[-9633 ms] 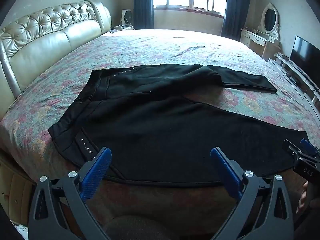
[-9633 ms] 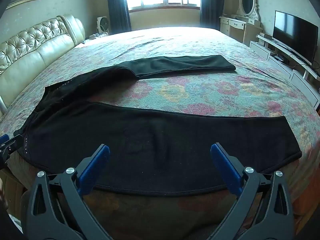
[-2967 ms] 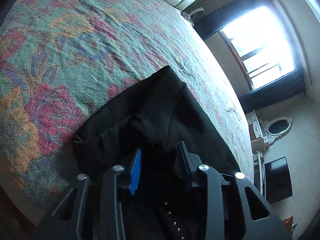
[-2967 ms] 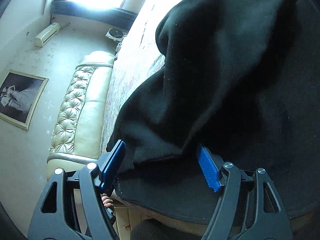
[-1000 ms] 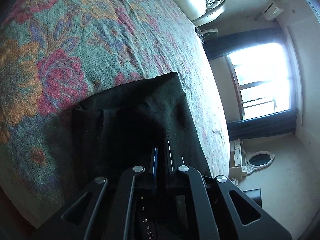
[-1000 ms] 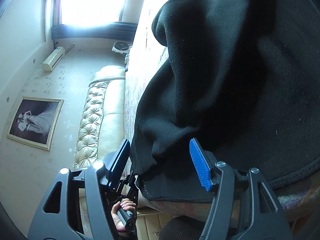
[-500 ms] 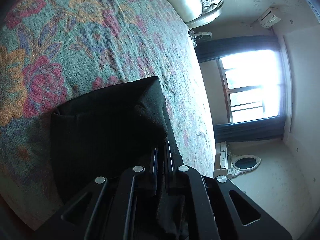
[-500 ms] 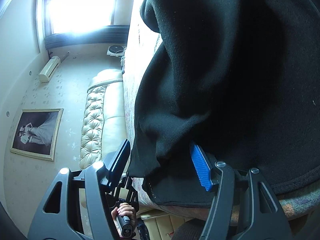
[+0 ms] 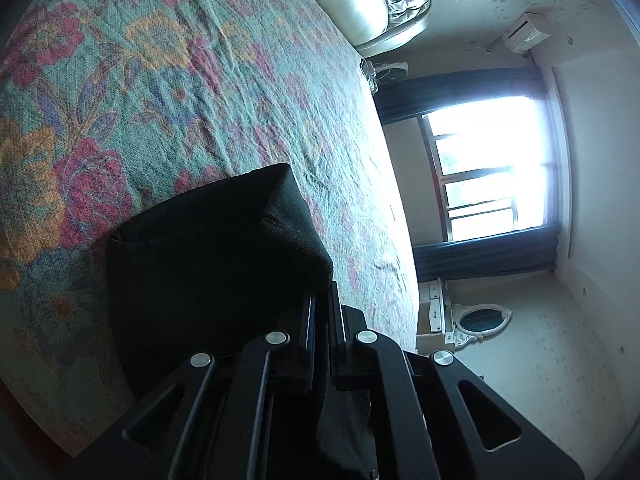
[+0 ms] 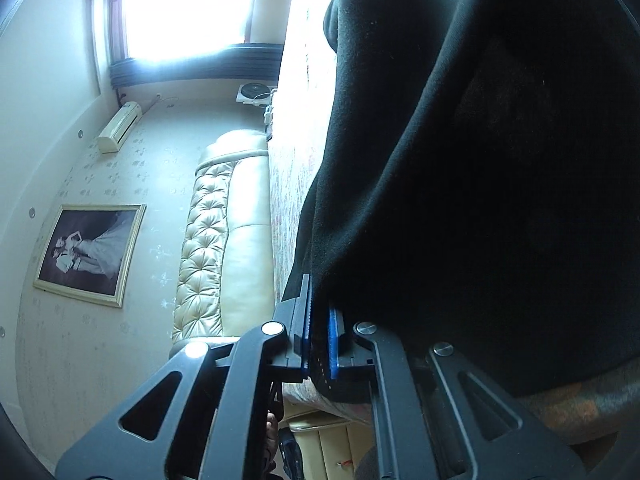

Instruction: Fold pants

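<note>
The black pants (image 9: 216, 264) lie bunched on the floral bedspread (image 9: 160, 80). My left gripper (image 9: 322, 316) is shut on a fold of the black fabric and holds it lifted off the bed. In the right wrist view the pants (image 10: 480, 160) fill the right side as a dark hanging mass. My right gripper (image 10: 319, 324) is shut on the edge of the black fabric, its blue pads pressed on the cloth near the bed's edge.
A cream tufted headboard (image 10: 216, 248) stands at the bed's end. A bright window with dark curtains (image 9: 492, 168) is at the far side. A white vanity with an oval mirror (image 9: 476, 320) stands by the wall. A framed picture (image 10: 90, 254) hangs on the wall.
My right gripper has closed on the pants' edge; it was open half a second ago. My left gripper stays shut and has lifted its fold a little higher.
</note>
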A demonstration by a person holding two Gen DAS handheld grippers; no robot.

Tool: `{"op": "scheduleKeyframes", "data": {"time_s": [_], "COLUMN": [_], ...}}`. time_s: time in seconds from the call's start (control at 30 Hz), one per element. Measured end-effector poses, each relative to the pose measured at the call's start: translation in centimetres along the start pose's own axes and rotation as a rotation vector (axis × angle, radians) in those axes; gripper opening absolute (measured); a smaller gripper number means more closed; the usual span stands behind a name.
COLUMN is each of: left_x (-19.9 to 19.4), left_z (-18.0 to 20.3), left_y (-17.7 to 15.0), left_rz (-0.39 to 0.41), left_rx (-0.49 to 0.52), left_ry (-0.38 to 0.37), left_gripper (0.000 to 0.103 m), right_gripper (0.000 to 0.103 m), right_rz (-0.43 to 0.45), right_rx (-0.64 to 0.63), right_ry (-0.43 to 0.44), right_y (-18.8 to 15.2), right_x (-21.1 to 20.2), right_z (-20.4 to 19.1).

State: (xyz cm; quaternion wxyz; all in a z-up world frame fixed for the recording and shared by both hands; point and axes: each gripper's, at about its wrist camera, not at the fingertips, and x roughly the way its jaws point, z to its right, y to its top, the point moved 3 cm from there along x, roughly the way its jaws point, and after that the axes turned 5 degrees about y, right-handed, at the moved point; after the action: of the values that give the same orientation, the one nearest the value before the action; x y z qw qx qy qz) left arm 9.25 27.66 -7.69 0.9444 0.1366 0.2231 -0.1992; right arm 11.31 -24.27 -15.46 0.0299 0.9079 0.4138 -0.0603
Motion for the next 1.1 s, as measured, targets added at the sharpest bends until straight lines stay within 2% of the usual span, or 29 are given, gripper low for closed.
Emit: {"op": "scheduleKeyframes", "data": {"time_s": [0.13, 0.3, 0.43, 0.6, 0.7, 0.73, 0.83, 0.87, 0.97, 1.03, 1.1], "left_x": [-1.8, -3.0, -2.9, -2.2, -1.5, -1.5, -2.2, -2.7, -4.7, -5.7, -6.1], "left_z": [-1.2, -4.0, -6.4, -7.2, -8.4, -8.8, -8.7, -8.4, -6.7, -4.7, -2.6], "left_y": [-0.2, -1.1, -1.2, -1.5, -1.6, -1.8, -1.8, -1.8, -1.6, -1.5, -2.2], "left_rz": [-0.002, -0.013, -0.010, -0.012, -0.044, -0.049, -0.048, -0.044, 0.010, 0.050, 0.066], "left_rx": [0.001, -0.023, -0.067, -0.052, -0.050, -0.046, -0.034, -0.017, 0.116, 0.244, 0.342], "left_ry": [-0.005, 0.040, 0.075, 0.095, 0.126, 0.123, 0.100, 0.101, 0.154, 0.202, 0.193], "left_gripper": [0.005, 0.005, 0.005, 0.005, 0.005, 0.006, 0.008, 0.008, 0.008, 0.009, 0.009], "right_gripper": [0.006, 0.006, 0.006, 0.006, 0.007, 0.009, 0.030, 0.035, 0.038, 0.038, 0.038], "right_rz": [-0.048, -0.112, -0.142, -0.156, -0.165, -0.167, -0.178, -0.178, -0.143, -0.054, 0.078], "right_rx": [-0.029, -0.032, -0.020, -0.022, -0.021, -0.003, 0.013, -0.006, -0.078, -0.118, -0.147], "right_ry": [-0.020, -0.057, -0.091, -0.138, -0.162, -0.157, -0.156, -0.164, -0.173, -0.174, -0.181], "right_y": [-1.1, -2.9, -3.7, -4.0, -3.9, -3.8, -3.7, -3.6, -2.5, 0.1, 3.9], "right_x": [-1.6, -2.2, -2.4, -2.6, -2.4, -2.4, -3.5, -4.1, -7.1, -10.3, -14.3], "right_z": [0.0, 1.0, 1.8, 2.6, 3.2, 3.1, 2.6, 2.2, 0.8, -0.3, -1.2]}}
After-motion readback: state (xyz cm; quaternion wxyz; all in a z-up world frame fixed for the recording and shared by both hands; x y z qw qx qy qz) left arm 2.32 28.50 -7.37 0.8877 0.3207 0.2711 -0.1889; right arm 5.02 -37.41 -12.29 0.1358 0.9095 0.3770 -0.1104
